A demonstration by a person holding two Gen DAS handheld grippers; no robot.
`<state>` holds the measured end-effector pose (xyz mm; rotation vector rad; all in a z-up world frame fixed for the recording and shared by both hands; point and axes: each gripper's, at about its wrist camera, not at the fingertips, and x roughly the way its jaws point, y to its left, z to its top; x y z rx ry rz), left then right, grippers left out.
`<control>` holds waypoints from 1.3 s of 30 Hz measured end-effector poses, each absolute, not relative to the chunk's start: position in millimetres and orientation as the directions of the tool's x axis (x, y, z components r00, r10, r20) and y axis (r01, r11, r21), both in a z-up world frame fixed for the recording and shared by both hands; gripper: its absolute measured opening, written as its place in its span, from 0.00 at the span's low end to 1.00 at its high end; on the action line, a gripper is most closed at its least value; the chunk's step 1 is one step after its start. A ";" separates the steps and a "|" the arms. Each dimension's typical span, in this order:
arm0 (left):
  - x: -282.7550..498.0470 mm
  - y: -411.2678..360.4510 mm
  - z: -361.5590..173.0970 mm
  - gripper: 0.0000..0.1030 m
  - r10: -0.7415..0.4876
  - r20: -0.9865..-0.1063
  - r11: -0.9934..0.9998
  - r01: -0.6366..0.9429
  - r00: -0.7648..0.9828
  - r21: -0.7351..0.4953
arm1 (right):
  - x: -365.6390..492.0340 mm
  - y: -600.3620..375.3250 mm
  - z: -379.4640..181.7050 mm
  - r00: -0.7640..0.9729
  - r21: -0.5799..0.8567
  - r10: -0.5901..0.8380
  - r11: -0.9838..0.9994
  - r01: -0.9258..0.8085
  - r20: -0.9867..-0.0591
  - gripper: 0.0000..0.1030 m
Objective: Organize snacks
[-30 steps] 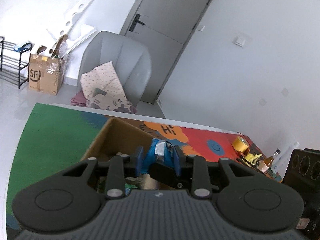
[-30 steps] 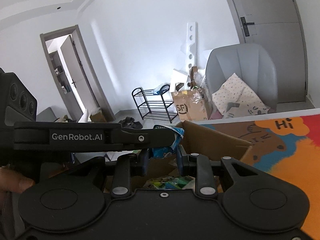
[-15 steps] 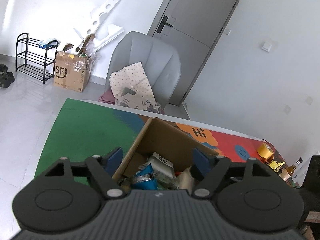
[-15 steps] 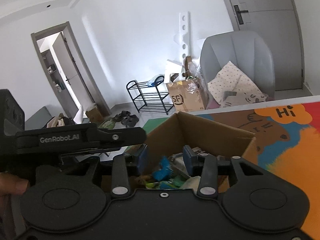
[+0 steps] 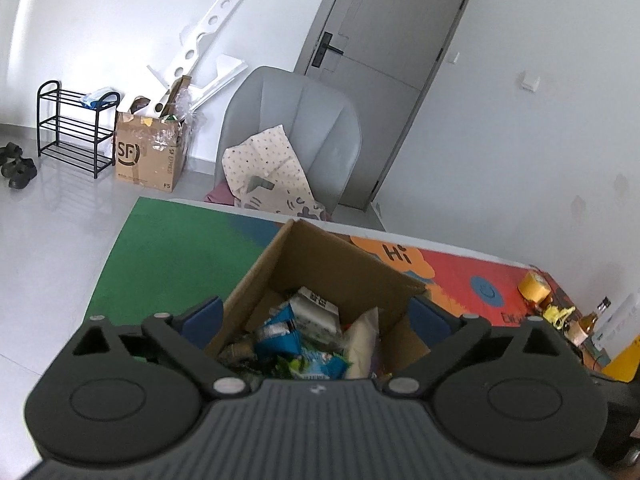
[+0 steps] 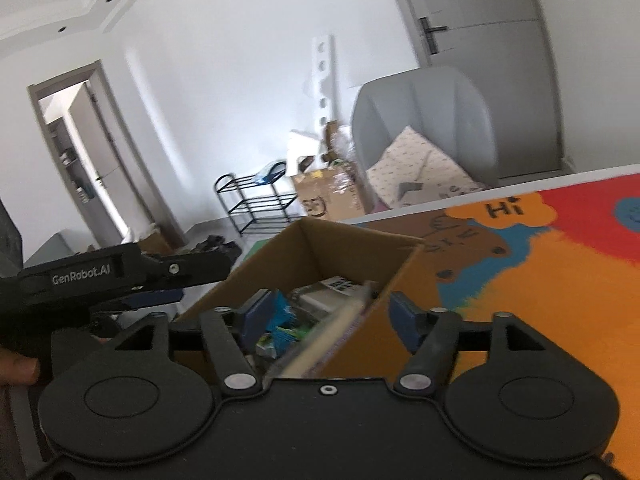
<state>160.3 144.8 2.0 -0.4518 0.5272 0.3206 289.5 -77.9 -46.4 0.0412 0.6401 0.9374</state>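
An open brown cardboard box (image 5: 336, 264) stands on a colourful mat and holds several snack packets, among them a blue packet (image 5: 280, 334) and a pale bag (image 5: 364, 340). My left gripper (image 5: 316, 316) is wide open and empty just above the box. The box also shows in the right wrist view (image 6: 320, 248). My right gripper (image 6: 332, 316) is open and empty over the box's near right corner, with a pale packet (image 6: 320, 344) below it. The left gripper body (image 6: 120, 276) shows at the left of that view.
The mat (image 5: 176, 248) is green at left and orange and red at right. A yellow tape roll (image 5: 532, 284) and small bottles (image 5: 588, 320) lie at its far right. A grey chair (image 5: 292, 136), an SF carton (image 5: 148, 156) and a black shoe rack (image 5: 72, 124) stand beyond.
My left gripper opened and let the blue packet fall into the box. My right gripper opened wide too and shifted right. Both views now look deeper into the box.
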 end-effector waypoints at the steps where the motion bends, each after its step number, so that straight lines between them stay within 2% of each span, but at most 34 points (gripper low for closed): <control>1: 159.9 142.6 2.7 0.97 0.177 -0.551 0.856 -0.404 0.816 -0.322 | 288.5 -81.8 -45.9 0.437 0.299 0.752 0.618 -0.727 -0.493 0.75; 8: 152.6 127.8 9.9 1.00 0.209 -0.550 0.871 -0.409 0.809 -0.271 | 281.6 -107.9 -40.8 0.542 0.278 0.678 0.716 -0.641 -0.497 0.87; 17: 132.6 111.0 23.4 1.00 0.163 -0.533 0.903 -0.344 0.830 -0.260 | 264.3 -138.3 -27.4 0.612 0.280 0.643 0.760 -0.587 -0.460 1.00; 24: 112.8 97.5 34.3 1.00 0.159 -0.520 0.922 -0.315 0.839 -0.225 | 247.3 -155.0 -19.5 0.652 0.279 0.622 0.780 -0.560 -0.433 1.00; 39: 87.2 77.0 37.9 1.00 0.130 -0.523 0.957 -0.244 0.842 -0.155 | 223.9 -189.9 -21.9 0.755 0.250 0.478 0.878 -0.408 -0.449 1.00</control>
